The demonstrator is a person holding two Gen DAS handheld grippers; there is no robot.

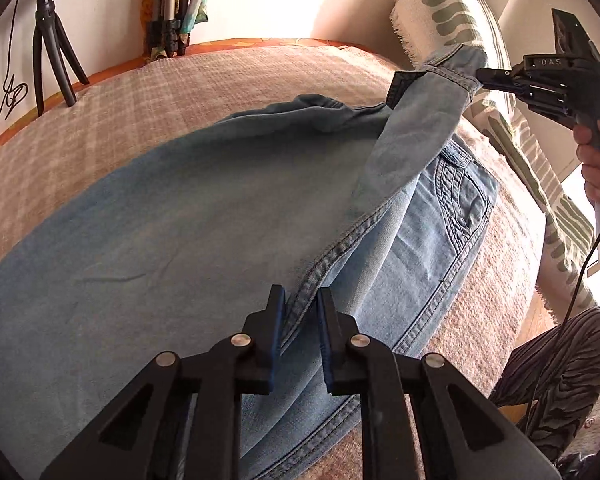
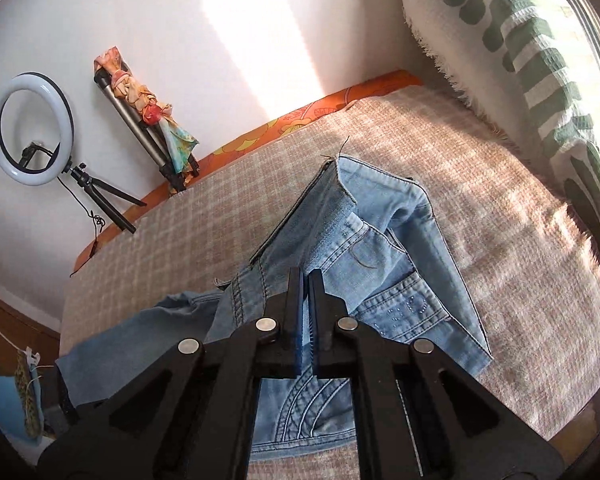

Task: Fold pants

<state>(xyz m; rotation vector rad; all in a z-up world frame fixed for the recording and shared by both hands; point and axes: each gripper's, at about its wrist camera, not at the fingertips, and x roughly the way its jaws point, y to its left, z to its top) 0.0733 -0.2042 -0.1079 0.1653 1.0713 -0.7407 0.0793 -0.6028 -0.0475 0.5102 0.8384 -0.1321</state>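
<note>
We lift the jeans (image 1: 188, 216) off the bed (image 1: 100, 92).
Our left gripper (image 1: 299, 312) and right gripper (image 2: 305, 300) both pinch denim in their jaws.

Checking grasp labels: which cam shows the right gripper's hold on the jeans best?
Left wrist view: it shows the right gripper from outside, clamped on the lifted waistband of the jeans. Right wrist view shows only its own fingers nearly closed, with denim bunched around them.
</note>
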